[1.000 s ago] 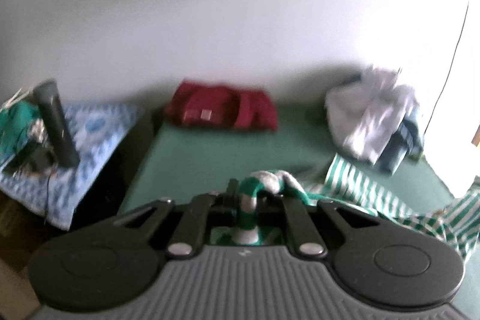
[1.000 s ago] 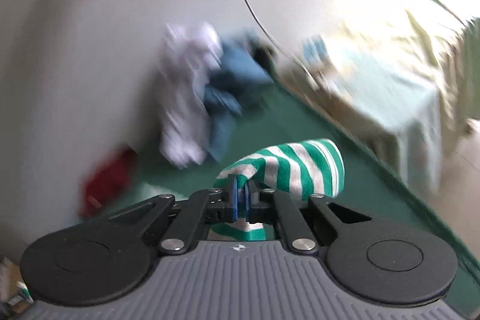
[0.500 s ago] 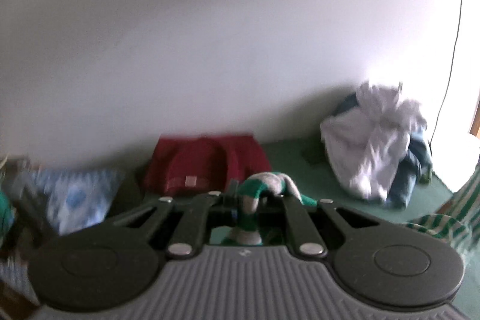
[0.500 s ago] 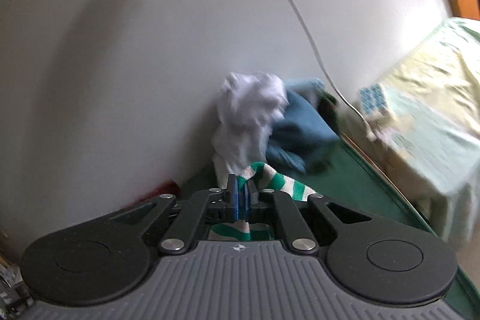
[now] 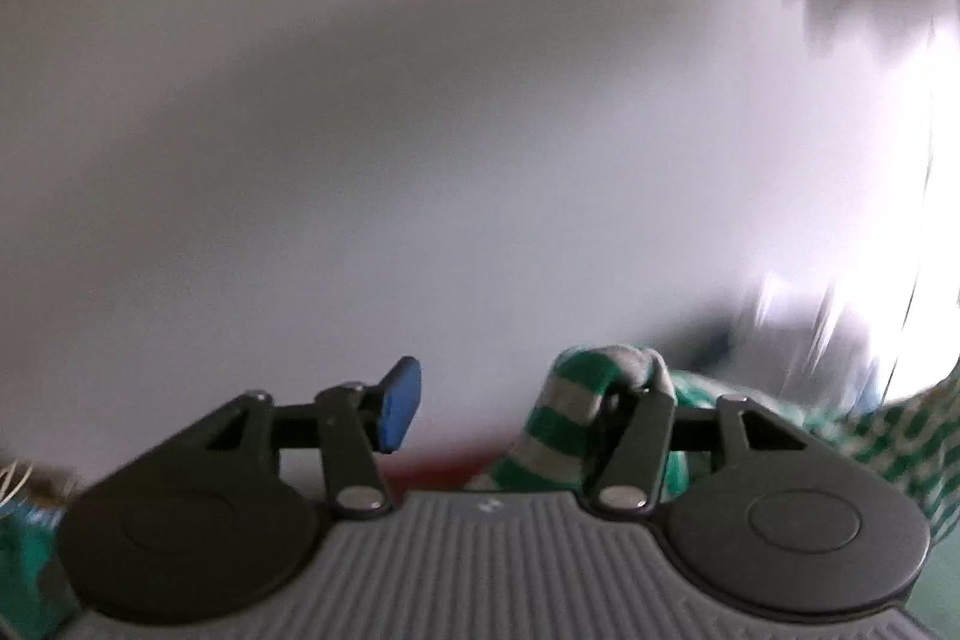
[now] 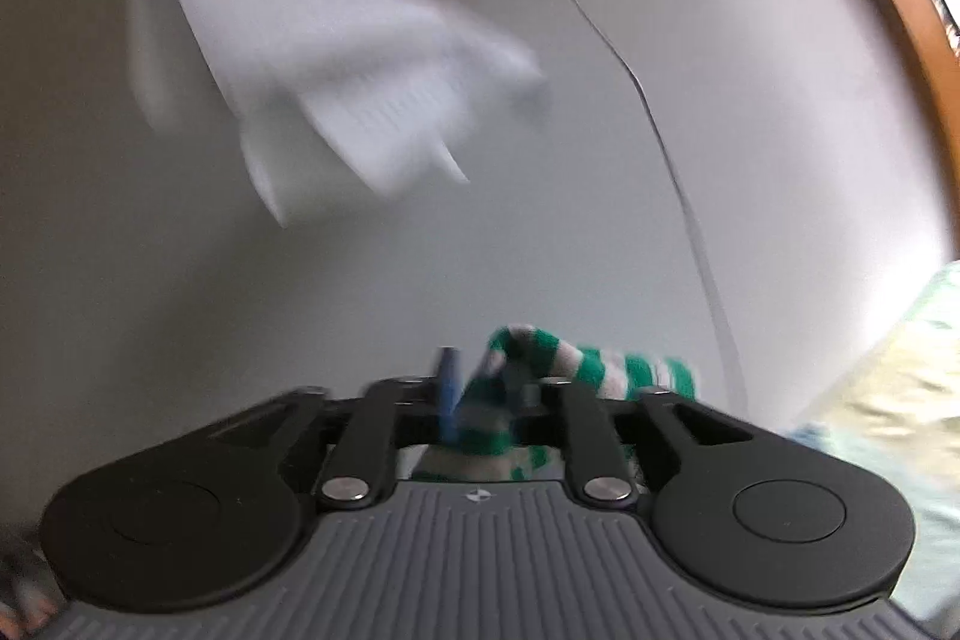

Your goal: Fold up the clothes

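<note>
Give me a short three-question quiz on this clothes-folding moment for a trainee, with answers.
1. True or false: the left tongs are shut on the striped garment.
2. Which colours are the garment's stripes? A red and white; B green and white; C blue and yellow.
3. What blurred pale thing hangs on the wall above the right tongs?

Key
1. False: they are open, and fabric only drapes over one finger.
2. B.
3. White sheets, apparently paper.

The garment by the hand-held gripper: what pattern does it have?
Green and white stripes on the garment, clearest in the left wrist view.
</note>
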A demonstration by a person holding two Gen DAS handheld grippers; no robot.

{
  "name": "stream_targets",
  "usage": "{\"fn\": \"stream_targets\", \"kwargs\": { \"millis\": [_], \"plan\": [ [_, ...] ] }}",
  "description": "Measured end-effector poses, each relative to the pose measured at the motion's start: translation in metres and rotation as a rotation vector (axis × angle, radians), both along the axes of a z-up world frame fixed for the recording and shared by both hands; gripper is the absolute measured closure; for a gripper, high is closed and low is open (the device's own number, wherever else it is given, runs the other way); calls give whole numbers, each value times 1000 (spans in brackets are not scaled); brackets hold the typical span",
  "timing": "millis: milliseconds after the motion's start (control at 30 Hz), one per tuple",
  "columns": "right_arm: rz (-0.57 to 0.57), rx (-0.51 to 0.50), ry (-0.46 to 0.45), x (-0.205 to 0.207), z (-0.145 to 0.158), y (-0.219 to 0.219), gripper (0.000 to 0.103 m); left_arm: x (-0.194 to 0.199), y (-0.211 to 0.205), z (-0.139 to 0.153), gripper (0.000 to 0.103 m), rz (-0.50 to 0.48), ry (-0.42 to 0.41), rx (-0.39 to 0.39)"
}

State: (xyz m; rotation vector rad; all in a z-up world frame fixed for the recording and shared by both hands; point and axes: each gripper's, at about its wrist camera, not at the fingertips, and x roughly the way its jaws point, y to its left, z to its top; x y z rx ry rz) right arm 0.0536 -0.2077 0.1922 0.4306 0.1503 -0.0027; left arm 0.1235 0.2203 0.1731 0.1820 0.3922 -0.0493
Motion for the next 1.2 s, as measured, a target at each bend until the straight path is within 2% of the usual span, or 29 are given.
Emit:
{"fn": "stream_targets", "kwargs": {
  "millis": [33,100,167,267,300,367,433,500,567,633,667,733,800,900,967,1033,1067,1100,1167,1200],
  "plan": [
    [-18,-34,19,4,-2,3,67,11,0,-21,46,14,66,23],
    [-85,-119,130,10,-37,14,67,14,8,-64,56,29,182,-2],
    [-37,-155,186,3,-72,24,67,15,17,-105,59,43,291,-25],
    [53,-233,297,-12,-125,48,64,-9,21,-124,61,32,310,-17],
    [85,-258,338,-18,-142,57,61,-17,23,-130,60,29,317,-15],
    [244,-257,416,-25,-176,82,61,-33,26,-143,54,22,330,-10],
    [394,-287,500,-33,-210,114,60,-48,29,-156,54,15,343,-5],
    [514,-396,569,-45,-243,150,60,-64,32,-168,54,9,357,0],
    [520,-597,542,-50,-263,186,59,-80,35,-181,48,2,370,5],
    [456,-770,483,-52,-275,212,49,-96,37,-193,46,-13,383,6],
    [434,-803,472,-45,-277,216,48,-106,32,-192,46,-65,389,-15],
    [431,-768,486,-29,-282,214,48,-122,19,-193,42,-158,387,-32],
    [413,-705,500,-7,-287,211,47,-131,-6,-199,28,-222,354,20],
    [356,-601,507,10,-290,204,47,-122,-44,-217,27,-247,305,80],
    [350,-509,523,22,-291,196,49,-103,-62,-232,28,-219,307,100],
    [340,-483,529,23,-286,190,78,-83,-76,-246,37,-188,310,140],
    [340,-425,534,24,-280,183,81,-73,-81,-251,48,-172,315,161],
    [340,-367,539,24,-274,176,83,-63,-81,-254,65,-165,339,150],
    [334,-240,539,26,-264,161,84,-44,-80,-258,91,-154,383,125],
    [329,-166,529,23,-254,152,84,-42,-75,-253,95,-153,384,93]
  ]
}}
